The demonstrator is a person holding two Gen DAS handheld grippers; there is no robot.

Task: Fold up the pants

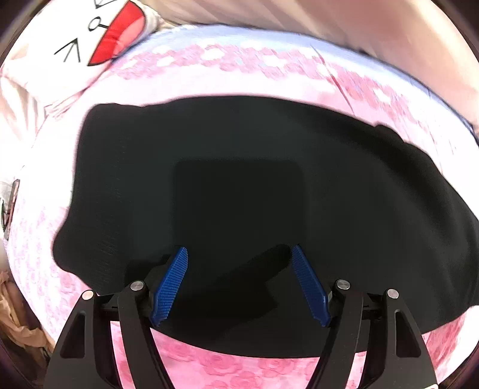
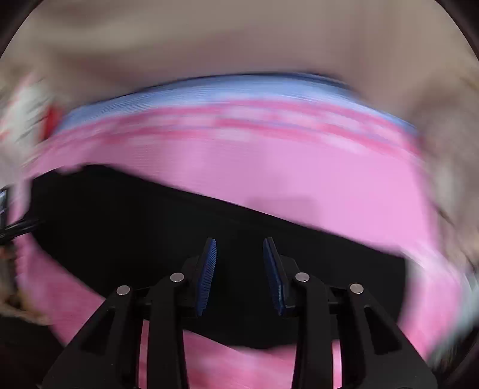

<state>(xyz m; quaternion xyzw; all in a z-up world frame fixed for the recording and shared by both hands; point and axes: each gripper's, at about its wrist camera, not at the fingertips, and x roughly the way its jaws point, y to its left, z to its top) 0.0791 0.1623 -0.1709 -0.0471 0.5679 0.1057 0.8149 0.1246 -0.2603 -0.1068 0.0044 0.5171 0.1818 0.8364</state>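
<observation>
Black pants (image 1: 239, 194) lie flat in a folded block on a pink rose-print bedsheet (image 1: 239, 368). My left gripper (image 1: 239, 254) hovers over the near part of the pants, open, its blue pads (image 1: 170, 287) wide apart and empty. In the right wrist view the pants (image 2: 134, 233) appear as a dark band across the lower half; the picture is smeared by motion. My right gripper (image 2: 239, 251) is over the pants, open with a moderate gap, nothing between its pads (image 2: 206, 278).
A white pillow with a red-mouthed cartoon face (image 1: 98, 39) lies at the far left. A beige blanket (image 1: 329, 18) runs along the back. Brown paper (image 1: 15, 317) shows past the bed's left edge. The sheet's blue border (image 2: 239, 89) lies beyond.
</observation>
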